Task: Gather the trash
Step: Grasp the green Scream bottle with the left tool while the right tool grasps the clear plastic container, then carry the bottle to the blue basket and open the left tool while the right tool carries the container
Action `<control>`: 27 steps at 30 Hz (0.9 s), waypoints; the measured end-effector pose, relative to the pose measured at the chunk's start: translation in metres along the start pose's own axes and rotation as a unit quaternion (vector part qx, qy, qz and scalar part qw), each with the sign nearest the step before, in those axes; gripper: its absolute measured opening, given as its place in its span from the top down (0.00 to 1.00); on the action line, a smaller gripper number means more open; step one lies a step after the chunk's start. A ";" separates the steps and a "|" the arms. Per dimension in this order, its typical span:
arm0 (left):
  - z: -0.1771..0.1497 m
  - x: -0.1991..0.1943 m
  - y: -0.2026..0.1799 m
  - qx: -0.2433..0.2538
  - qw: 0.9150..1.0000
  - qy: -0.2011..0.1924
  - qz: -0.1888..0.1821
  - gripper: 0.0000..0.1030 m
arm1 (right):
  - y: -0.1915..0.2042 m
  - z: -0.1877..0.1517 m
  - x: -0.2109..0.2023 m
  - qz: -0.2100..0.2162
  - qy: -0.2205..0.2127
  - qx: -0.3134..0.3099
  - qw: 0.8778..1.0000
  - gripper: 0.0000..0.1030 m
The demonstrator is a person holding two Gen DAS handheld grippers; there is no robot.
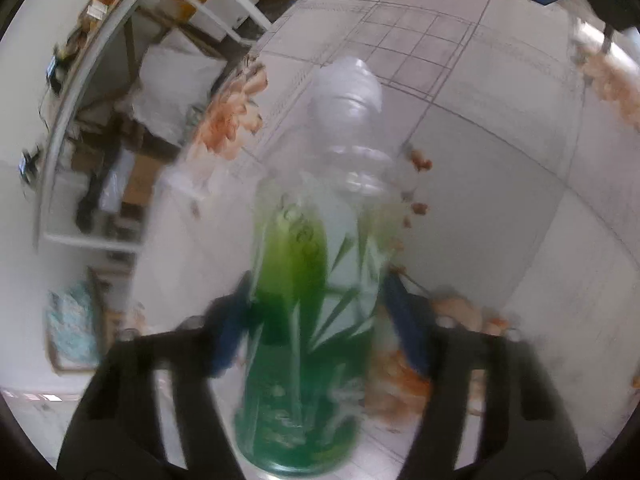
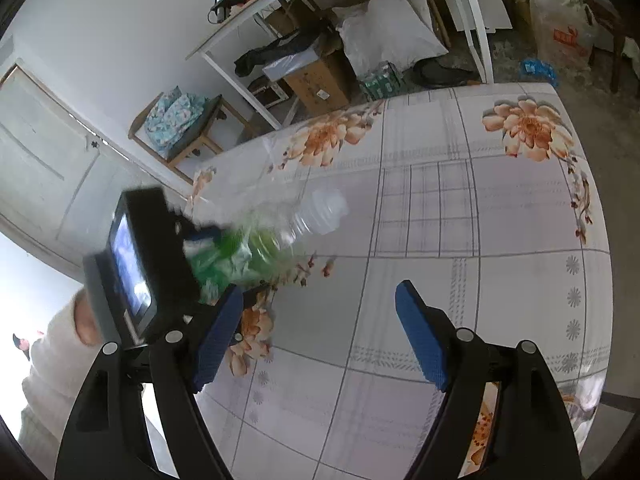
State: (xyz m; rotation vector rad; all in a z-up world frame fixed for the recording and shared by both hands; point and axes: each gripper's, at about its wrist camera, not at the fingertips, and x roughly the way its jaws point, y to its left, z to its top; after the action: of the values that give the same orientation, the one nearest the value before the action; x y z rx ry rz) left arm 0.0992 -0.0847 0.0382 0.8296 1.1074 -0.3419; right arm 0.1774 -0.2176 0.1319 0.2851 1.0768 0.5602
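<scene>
Clamped between the two blue pads of the left hand-held gripper (image 1: 316, 320) is a clear plastic bottle (image 1: 320, 264) with a green label, seen from the left wrist view. The bottle is held by its lower, labelled half, its white cap (image 1: 352, 76) pointing away from the camera. It is blurred, but the pads are seen pressed against both of its sides. Beyond it a table (image 1: 500, 184) is covered by a white cloth printed with grey grid lines and orange flowers. A blue pad of the other gripper is glimpsed at the top right edge. To the left, a white shelf frame and stacked boxes are shown beside the table.

From the right wrist view, the right hand-held gripper (image 2: 320, 332) is seen released, its blue pads spread well apart with only the table (image 2: 500, 280) cloth between them. The left hand-held gripper (image 2: 208, 256) is shown at the left, raised above the table's near-left corner, with the plastic bottle (image 2: 276, 240) gripped in it and tilted so that the white cap (image 2: 328, 208) points up and to the right. Behind the table, a cardboard box (image 2: 316, 80) and a white sack (image 2: 388, 36) are seen on the floor.
</scene>
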 end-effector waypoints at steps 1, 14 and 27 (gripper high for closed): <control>-0.008 -0.005 0.004 -0.020 1.000 -0.001 -0.024 0.43 | 0.001 0.004 0.000 0.000 -0.005 0.002 1.000 0.26; -0.163 -0.055 -0.007 -0.178 0.978 -0.021 -0.108 0.44 | 0.074 0.093 0.132 -0.009 0.047 -0.031 0.998 0.26; -0.310 -0.118 0.027 -0.422 0.882 -0.120 -0.171 0.44 | 0.071 0.091 0.200 -0.043 0.089 -0.002 0.995 0.93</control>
State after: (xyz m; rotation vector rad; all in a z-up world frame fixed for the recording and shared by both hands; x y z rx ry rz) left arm -0.1362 0.1433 0.0940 -0.1878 1.0240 -0.2067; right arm 0.3081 -0.0424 0.0579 0.1868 1.2543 0.5183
